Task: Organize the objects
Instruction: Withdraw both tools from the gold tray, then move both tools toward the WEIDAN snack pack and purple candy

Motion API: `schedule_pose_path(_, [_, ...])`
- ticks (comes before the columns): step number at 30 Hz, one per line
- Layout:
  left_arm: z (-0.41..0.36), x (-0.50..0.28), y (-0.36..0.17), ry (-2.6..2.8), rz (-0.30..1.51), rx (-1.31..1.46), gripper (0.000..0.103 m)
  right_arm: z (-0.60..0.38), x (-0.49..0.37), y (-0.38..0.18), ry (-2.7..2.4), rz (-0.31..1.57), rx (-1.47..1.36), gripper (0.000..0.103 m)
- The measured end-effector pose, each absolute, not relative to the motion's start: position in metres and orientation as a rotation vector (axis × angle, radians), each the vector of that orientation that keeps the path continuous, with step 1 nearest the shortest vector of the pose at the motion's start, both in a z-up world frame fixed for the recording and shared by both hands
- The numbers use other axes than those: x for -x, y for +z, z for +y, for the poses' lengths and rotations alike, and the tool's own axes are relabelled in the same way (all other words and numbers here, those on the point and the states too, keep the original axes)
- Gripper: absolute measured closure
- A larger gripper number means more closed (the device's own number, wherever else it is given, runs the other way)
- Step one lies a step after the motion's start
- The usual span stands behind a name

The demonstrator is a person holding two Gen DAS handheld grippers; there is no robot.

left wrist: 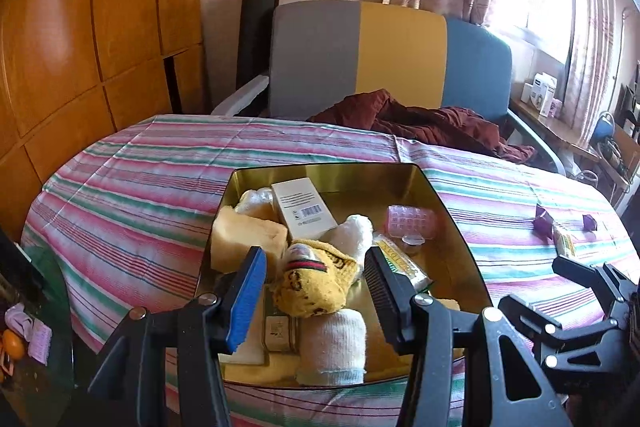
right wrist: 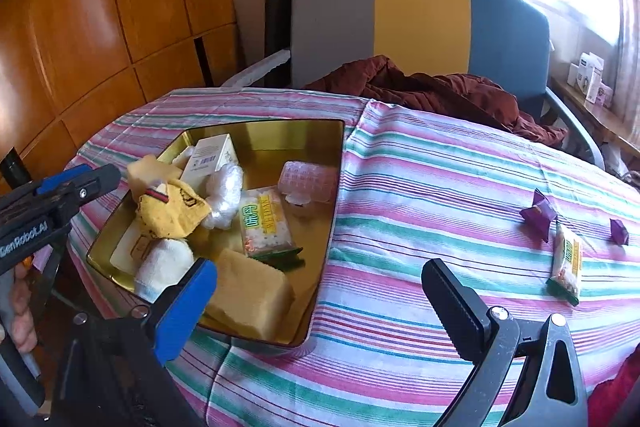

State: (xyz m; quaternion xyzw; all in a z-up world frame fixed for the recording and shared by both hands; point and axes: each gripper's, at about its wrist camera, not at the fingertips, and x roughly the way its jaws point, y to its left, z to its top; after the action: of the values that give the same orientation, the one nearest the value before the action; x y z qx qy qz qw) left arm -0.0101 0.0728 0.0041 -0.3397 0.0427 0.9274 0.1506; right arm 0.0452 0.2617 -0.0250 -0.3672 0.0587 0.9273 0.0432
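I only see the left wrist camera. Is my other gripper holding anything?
Observer: No. The right gripper is open, with nothing held between its fingers.
Operator: What's hiding in the tin behind my gripper?
Observer: A big yellow sponge lies in the gold tin, at the edge nearest the right camera.
Operator: Is the snack packet on the cloth whole?
Observer: Yes, the whole snack packet shows, lying flat on the striped cloth.

Both grippers tilt downward, the left gripper [left wrist: 316, 283] with jaws parted halfway and nothing pinched, the right gripper [right wrist: 320, 291] spread wide, a hand [right wrist: 20, 311] gripping the left's handle.
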Motion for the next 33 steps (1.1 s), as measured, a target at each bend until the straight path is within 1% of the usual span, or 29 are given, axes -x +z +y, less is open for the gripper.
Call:
schedule_pose_path(7, [0.085, 0.006, 0.005, 2.638, 0.178, 0.96, 0.051, 0.28, -0.047, -0.025, 2.793, 0.198, 1.119, 0.0])
schedule_pose_path(18, [0.112, -0.004, 0.01, 2.571, 0.267, 0.911, 0.051, 0.354, -0.058, -0.023, 2.623, 0.286, 1.099, 0.0])
schedule_pose_path(26, [0.141, -0.007, 0.012, 2.495, 0.326, 0.885, 0.051, 0.428, -0.071, -0.021, 2.482, 0.389, 1.098, 0.0])
schedule_pose_path(33, [0.173, -0.012, 0.009, 2.403, 0.37, 0.874, 0.051, 0.512, -0.089, -0.018, 2.31, 0.49, 1.012, 0.0])
